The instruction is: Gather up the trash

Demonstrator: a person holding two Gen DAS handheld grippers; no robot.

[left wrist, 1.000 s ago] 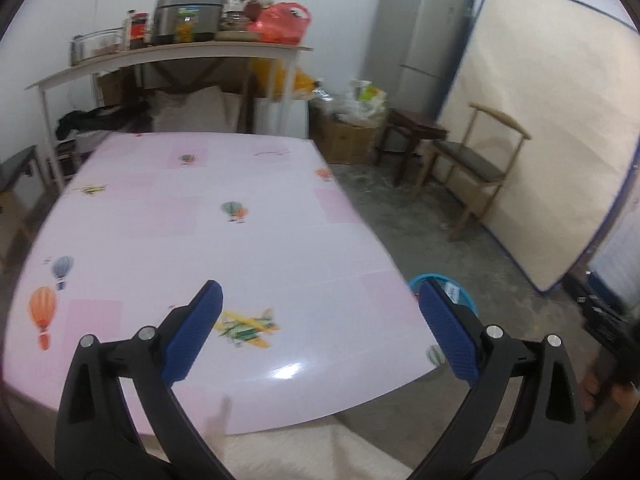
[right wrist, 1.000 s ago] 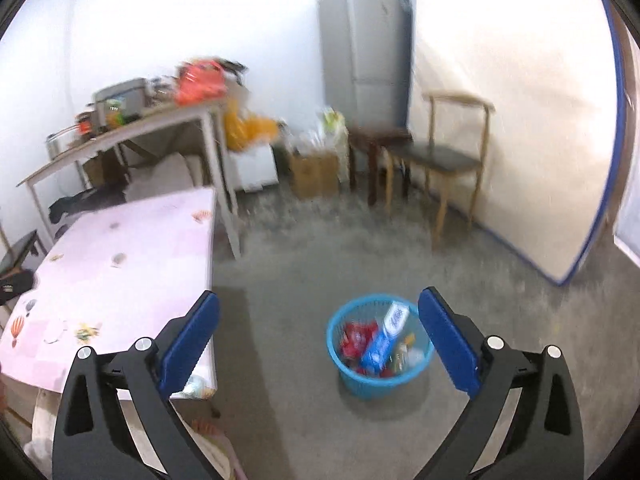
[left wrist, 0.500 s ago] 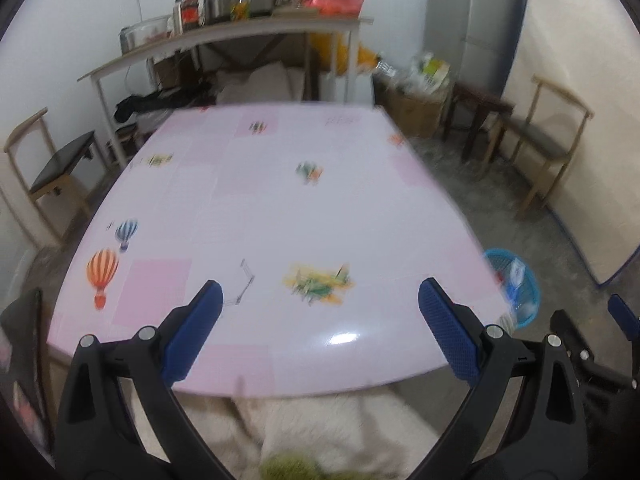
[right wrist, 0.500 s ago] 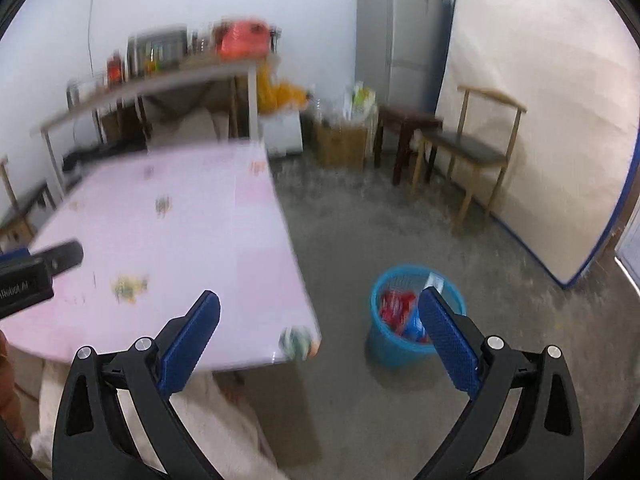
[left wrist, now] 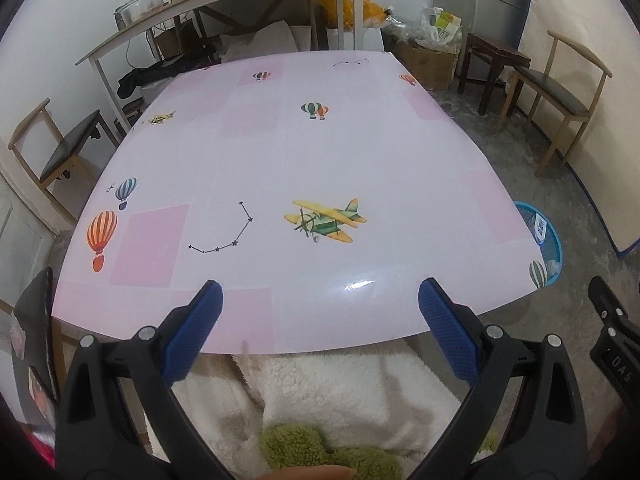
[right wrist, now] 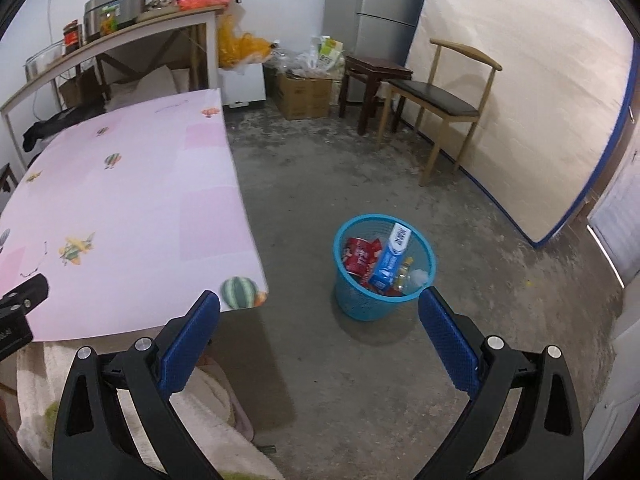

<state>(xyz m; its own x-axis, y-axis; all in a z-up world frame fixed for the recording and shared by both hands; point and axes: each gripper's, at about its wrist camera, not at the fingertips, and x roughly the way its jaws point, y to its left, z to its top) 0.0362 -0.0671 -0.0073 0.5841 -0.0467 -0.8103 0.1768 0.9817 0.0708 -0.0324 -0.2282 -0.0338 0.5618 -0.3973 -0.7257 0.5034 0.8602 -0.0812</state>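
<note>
A blue mesh trash basket (right wrist: 352, 304) stands on the concrete floor right of the table; inside lie a red wrapper (right wrist: 358, 254), a blue-and-white carton (right wrist: 390, 258) and a small bottle. The left wrist view catches only the basket's rim (left wrist: 550, 236) past the table's right edge. My right gripper (right wrist: 318, 334) hangs open above the floor, near the basket and the table corner, holding nothing. My left gripper (left wrist: 320, 322) is open over the near edge of the pink table (left wrist: 280, 152), with nothing between its fingers. No loose trash shows on the tabletop.
A pale fleecy garment (left wrist: 352, 392) fills the space below the table's near edge. Wooden chairs (right wrist: 440, 96) (left wrist: 60, 148), a dark stool (right wrist: 372, 76), cardboard boxes (right wrist: 304, 94), a fridge (right wrist: 380, 4), a leaning mattress (right wrist: 520, 92) and a cluttered shelf (right wrist: 120, 28) ring the room.
The left view has pulled back and swung left, bringing the whole tabletop into sight. The right view swung from the table toward the floor and basket. Both grippers stayed open.
</note>
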